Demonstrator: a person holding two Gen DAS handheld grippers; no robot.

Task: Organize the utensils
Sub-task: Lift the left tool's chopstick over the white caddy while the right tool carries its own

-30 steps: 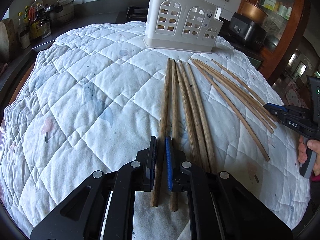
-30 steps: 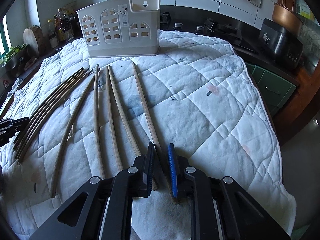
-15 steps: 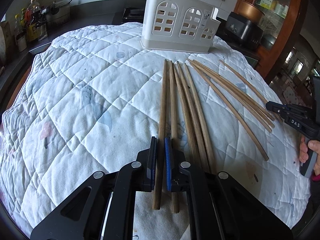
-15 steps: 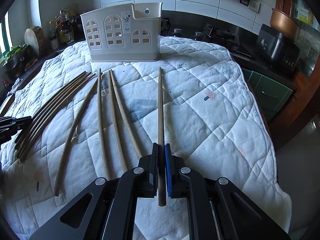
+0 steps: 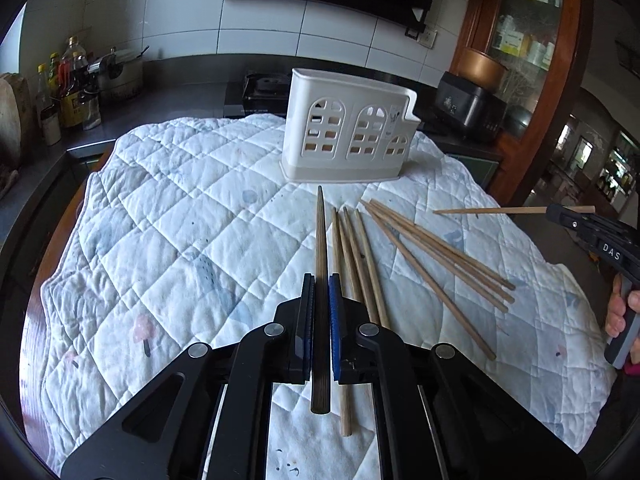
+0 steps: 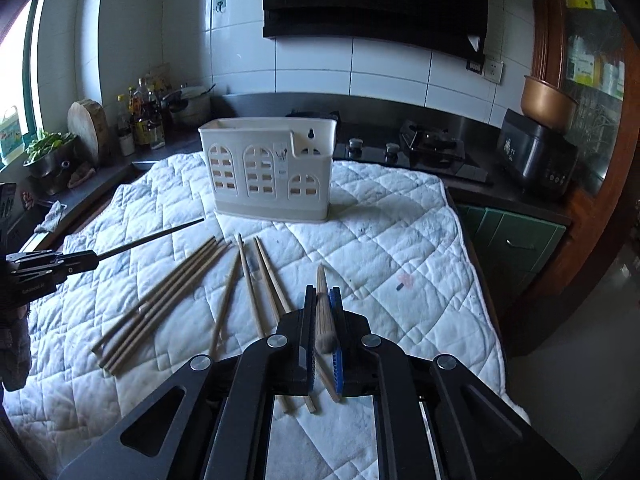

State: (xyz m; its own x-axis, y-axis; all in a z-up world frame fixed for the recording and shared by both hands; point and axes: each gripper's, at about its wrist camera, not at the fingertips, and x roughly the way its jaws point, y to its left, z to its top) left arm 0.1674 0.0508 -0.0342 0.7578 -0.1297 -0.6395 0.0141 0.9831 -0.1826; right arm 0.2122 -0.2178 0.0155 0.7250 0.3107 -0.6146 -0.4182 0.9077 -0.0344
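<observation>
My left gripper (image 5: 320, 280) is shut on a dark wooden chopstick (image 5: 320, 240) that it holds above the quilt, tip aimed at the white utensil holder (image 5: 348, 140). My right gripper (image 6: 323, 292) is shut on another chopstick (image 6: 321, 308), lifted off the cloth and seen end-on. Several more chopsticks (image 5: 432, 256) lie fanned out on the quilt in front of the holder (image 6: 268, 172). In the left wrist view the right gripper (image 5: 560, 212) shows at the right edge with its chopstick (image 5: 488, 211) held level. The right wrist view has the left gripper (image 6: 94, 258) at its left edge.
A white quilted cloth (image 5: 168, 216) covers the table. Behind it runs a dark counter with bottles (image 6: 144, 120), a stove (image 6: 424, 148) and a black cooker (image 6: 536, 160). A hand (image 5: 620, 316) grips the right tool's handle. The table drops off at the right edge.
Both grippers have closed on a chopstick each and risen off the quilt with them. The rest of the chopsticks have stayed put on the cloth.
</observation>
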